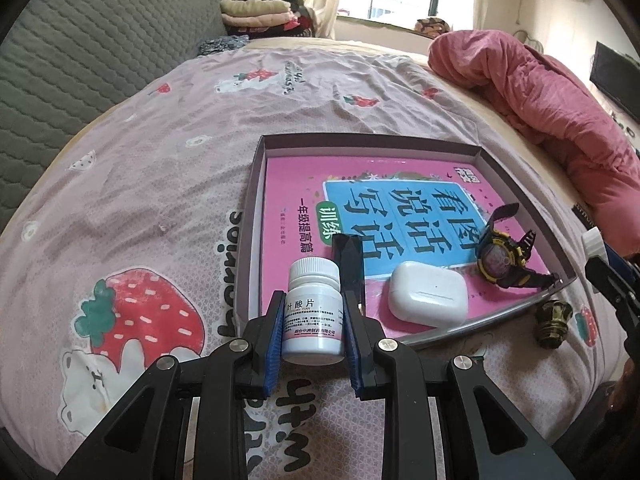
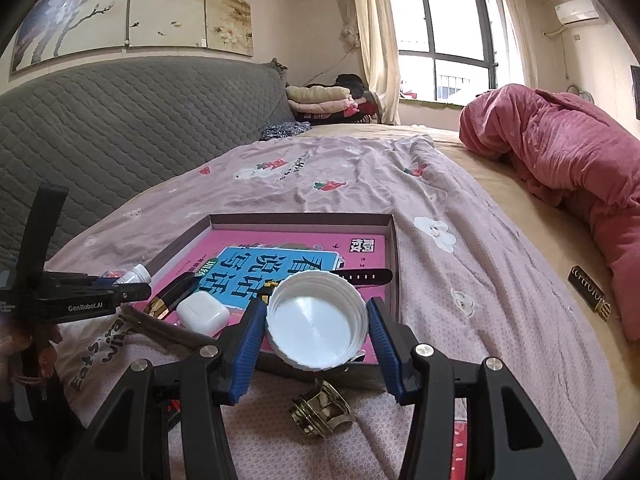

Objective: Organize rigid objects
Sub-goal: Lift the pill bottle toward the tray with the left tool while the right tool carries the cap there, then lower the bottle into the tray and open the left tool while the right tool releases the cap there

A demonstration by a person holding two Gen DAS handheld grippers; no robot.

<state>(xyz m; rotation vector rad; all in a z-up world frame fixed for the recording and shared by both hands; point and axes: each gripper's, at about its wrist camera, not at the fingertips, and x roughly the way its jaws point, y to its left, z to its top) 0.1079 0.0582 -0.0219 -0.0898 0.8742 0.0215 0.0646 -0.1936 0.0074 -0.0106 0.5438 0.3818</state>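
Note:
My left gripper [image 1: 313,320] is shut on a white pill bottle [image 1: 313,312], held upright over the near left corner of a shallow cardboard box lid [image 1: 256,200]. The lid holds a pink book [image 1: 288,184], a white earbuds case [image 1: 429,299], a black and yellow watch [image 1: 500,258] and a black pen-like item [image 1: 347,264]. My right gripper [image 2: 318,326] is shut on a white ribbed jar cap [image 2: 316,322], its open side facing the camera, above the lid's near edge [image 2: 396,240]. The left gripper and bottle [image 2: 136,274] show at the left of the right wrist view.
A brass-coloured metal fitting [image 2: 322,410] lies on the strawberry-print bedsheet [image 1: 140,160] just outside the lid; it also shows in the left wrist view [image 1: 554,326]. A pink quilt [image 2: 560,152] is bunched at the right. A grey padded headboard [image 2: 120,128] stands at the left.

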